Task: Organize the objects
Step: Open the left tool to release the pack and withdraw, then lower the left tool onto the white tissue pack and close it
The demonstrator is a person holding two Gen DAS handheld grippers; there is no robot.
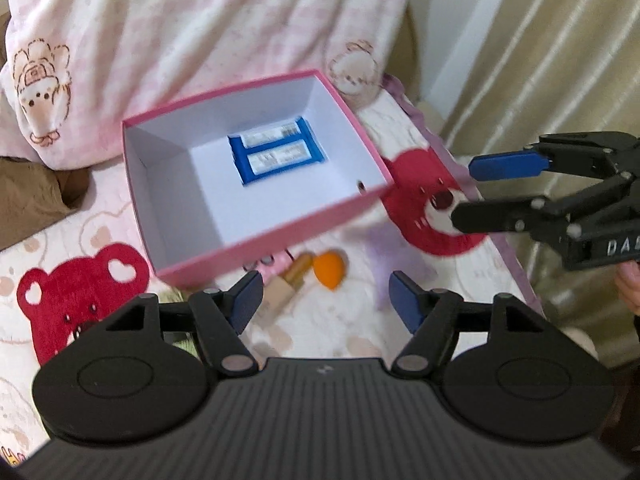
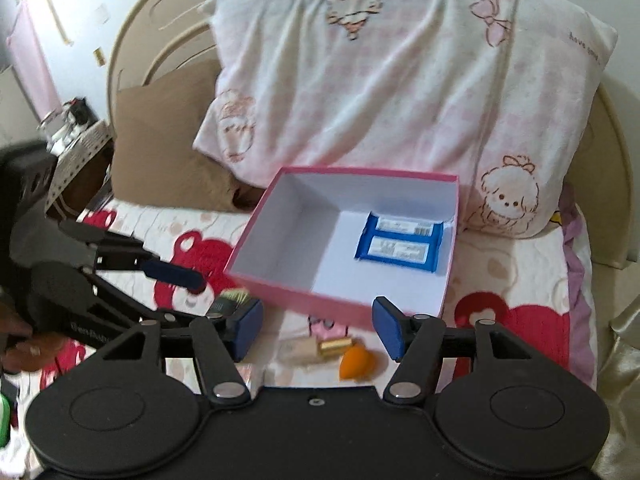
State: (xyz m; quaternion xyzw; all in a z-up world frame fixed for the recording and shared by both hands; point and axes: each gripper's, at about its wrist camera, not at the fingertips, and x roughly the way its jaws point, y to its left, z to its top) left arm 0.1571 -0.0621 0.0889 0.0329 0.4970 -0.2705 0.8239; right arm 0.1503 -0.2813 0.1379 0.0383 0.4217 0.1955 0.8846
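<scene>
Both grippers, left gripper (image 1: 326,300) and right gripper (image 2: 318,326), are hovering released, gripping nothing; pink box (image 1: 256,236) holding two blue packets (image 1: 276,152) is sitting beyond the jaws, orange sponge (image 2: 356,362) and foundation bottle (image 2: 316,350) lying between them.

- left wrist cam looks down over the bed — pink box (image 1: 256,176) close ahead
- right wrist cam faces the pillow (image 2: 400,92), same box shared

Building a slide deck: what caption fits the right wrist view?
Open right gripper above a bottle and orange sponge, near a pink box holding two blue packets.
</scene>
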